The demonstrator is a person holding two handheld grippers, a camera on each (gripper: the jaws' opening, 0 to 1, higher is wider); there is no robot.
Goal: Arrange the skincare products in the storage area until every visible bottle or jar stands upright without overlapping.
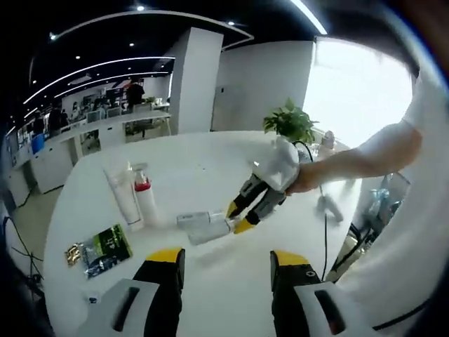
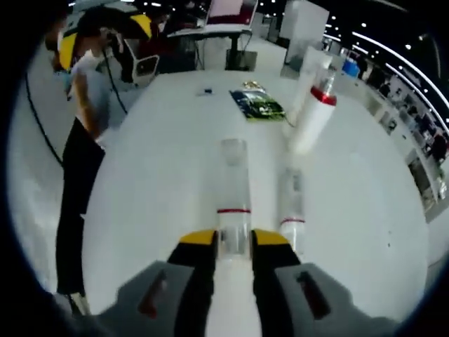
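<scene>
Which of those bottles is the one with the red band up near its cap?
The upright white bottle, next to the tall white tube; both clear bottles lie flat.

A white table (image 1: 210,281) carries a green printed packet (image 1: 105,247) lying flat near its edge, with a small gold-coloured wrapper (image 1: 72,253) just beside it. A potted green plant (image 1: 290,123) stands at the table's far side near a bright window. A dark cable (image 1: 325,239) trails across the tabletop. Behind, a white pillar (image 1: 195,81) rises, with office desks and people further back
</scene>
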